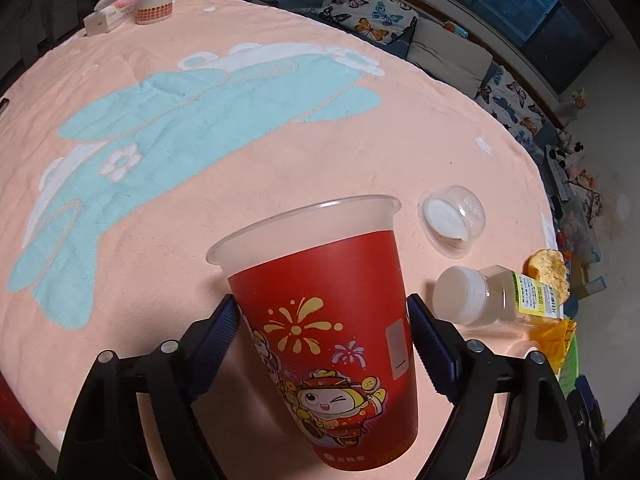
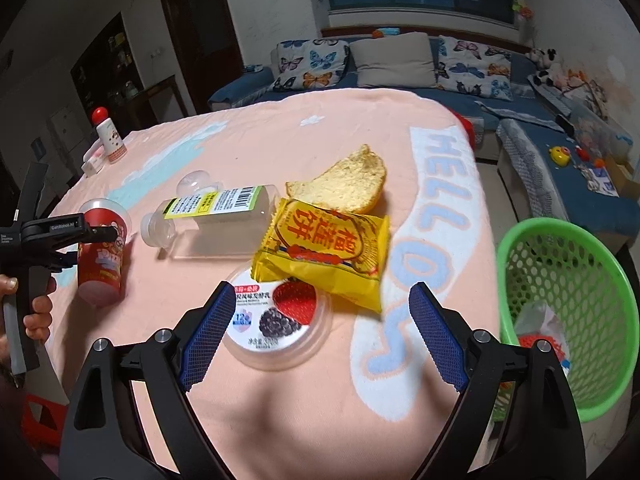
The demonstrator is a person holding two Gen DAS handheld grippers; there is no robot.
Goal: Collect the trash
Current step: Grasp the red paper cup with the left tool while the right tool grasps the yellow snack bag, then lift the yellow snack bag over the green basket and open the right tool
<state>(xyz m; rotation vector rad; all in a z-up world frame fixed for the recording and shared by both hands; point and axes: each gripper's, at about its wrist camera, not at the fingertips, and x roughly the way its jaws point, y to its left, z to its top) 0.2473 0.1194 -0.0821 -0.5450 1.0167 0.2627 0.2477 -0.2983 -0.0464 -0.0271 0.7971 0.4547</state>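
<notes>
Peach terry cloth [image 2: 280,420] with a pale-blue pattern and big "HELLO" lettering covers the whole table I'm working over, and past its far edge I see a blue sofa [image 2: 400,80] with butterfly cushions under a dark window. Off the table's right side stands a green mesh basket [image 2: 568,400] with some scraps already at its bottom. On my left camera the red plastic cup [image 1: 320,340] stands upright between the left gripper's [image 1: 322,348] blue pads, both pads right at its sides; whether they actually press it I cannot tell, so I won't call it gripped. From the right camera I see that same cup at the table's left edge with the left tool reaching in over it from a hand at the frame edge. My right gripper [image 2: 322,336] hangs released, jaws wide, nothing between the pads; just beyond them lies a round yogurt lid [image 2: 276,332] with berry print, flat on the cloth. A yellow snack packet [image 2: 324,256] overlaps the lid's far edge, a slice of bread [image 2: 344,184] lies touching behind it, and a clear bottle [image 2: 216,220] with a green label lies on its side to the left. A small clear dome lid [image 1: 452,216] lies near the bottle, apart from the cup.
</notes>
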